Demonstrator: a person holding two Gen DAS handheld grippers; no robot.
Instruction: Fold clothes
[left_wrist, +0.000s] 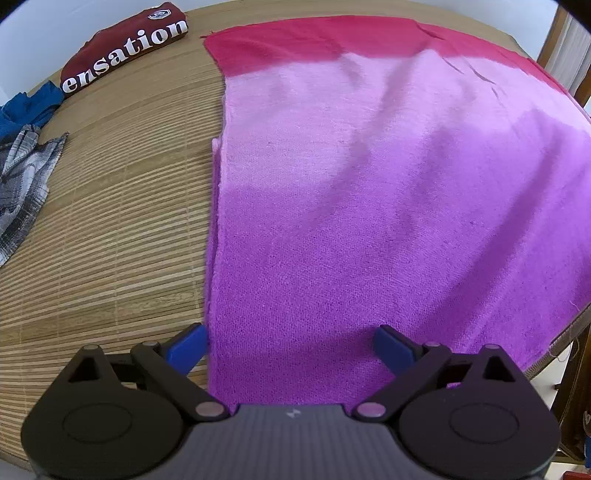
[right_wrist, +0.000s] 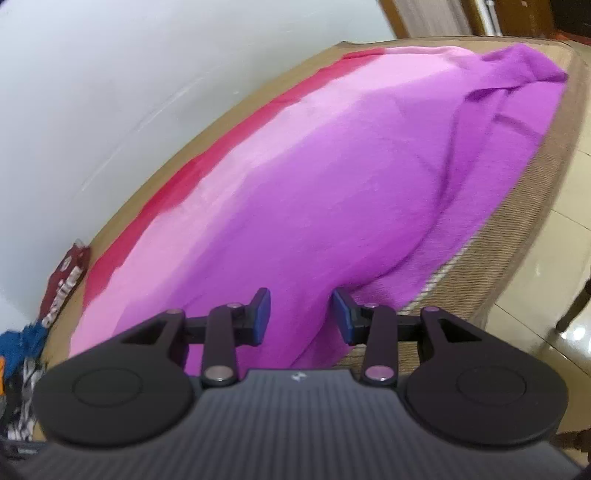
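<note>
Purple-pink-red striped towel (left_wrist: 369, 206) fills frame centre on bamboo-mat desk (left_wrist: 110, 221); left gripper (left_wrist: 291, 345) and right gripper (right_wrist: 301, 315) jaws released, nothing held.

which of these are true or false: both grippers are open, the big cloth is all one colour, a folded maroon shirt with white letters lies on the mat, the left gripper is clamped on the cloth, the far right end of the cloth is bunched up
1. Both grippers are open. True: the left gripper and right gripper show spread fingers.
2. The big cloth is one colour. False: it runs red, pink, then purple.
3. A folded maroon shirt with white letters lies on the mat. True.
4. The left gripper is clamped on the cloth. False: it holds nothing.
5. The cloth's far right end is bunched. True, in the right wrist view.
</note>
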